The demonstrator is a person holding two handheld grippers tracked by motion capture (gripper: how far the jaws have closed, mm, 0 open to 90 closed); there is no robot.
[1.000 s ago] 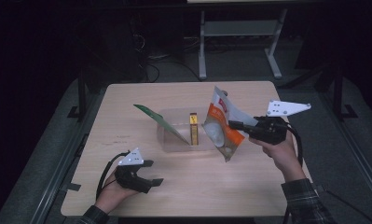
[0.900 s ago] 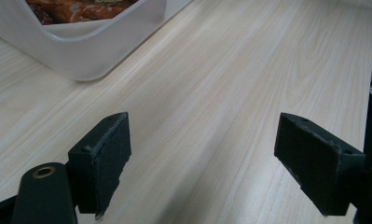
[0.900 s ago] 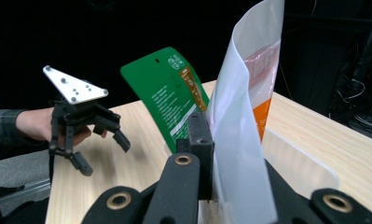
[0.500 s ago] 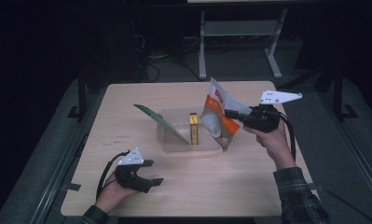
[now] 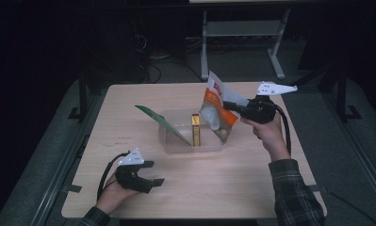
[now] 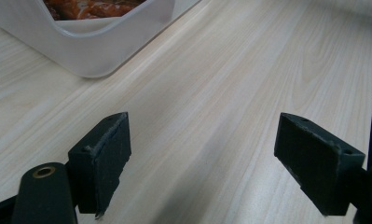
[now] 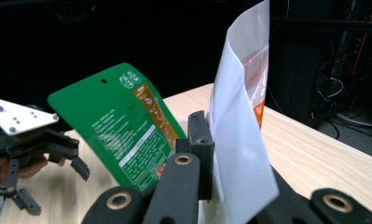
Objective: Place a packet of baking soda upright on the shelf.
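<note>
My right gripper (image 5: 229, 105) is shut on the edge of an orange and white pouch (image 5: 216, 112), which hangs tilted over the right end of a clear plastic bin (image 5: 169, 142). In the right gripper view the pouch (image 7: 242, 140) is pinched between my black jaws, its white back towards me. A green packet (image 5: 163, 124) leans at the bin's left end, and a narrow yellow box (image 5: 195, 130) stands in the middle. My left gripper (image 5: 150, 175) rests open near the table's front left. Its open pads (image 6: 104, 154) hover over bare wood, with the bin's corner (image 6: 95, 46) ahead.
The wooden table (image 5: 270, 188) stands on a dark floor. A metal frame stand (image 5: 242, 33) sits behind the table. The green packet (image 7: 127, 126) and the left gripper (image 7: 25, 144) appear beyond the pouch in the right gripper view.
My right gripper has carried the pouch leftward and slightly farther back, over the bin's right end. The left gripper has stayed in place.
</note>
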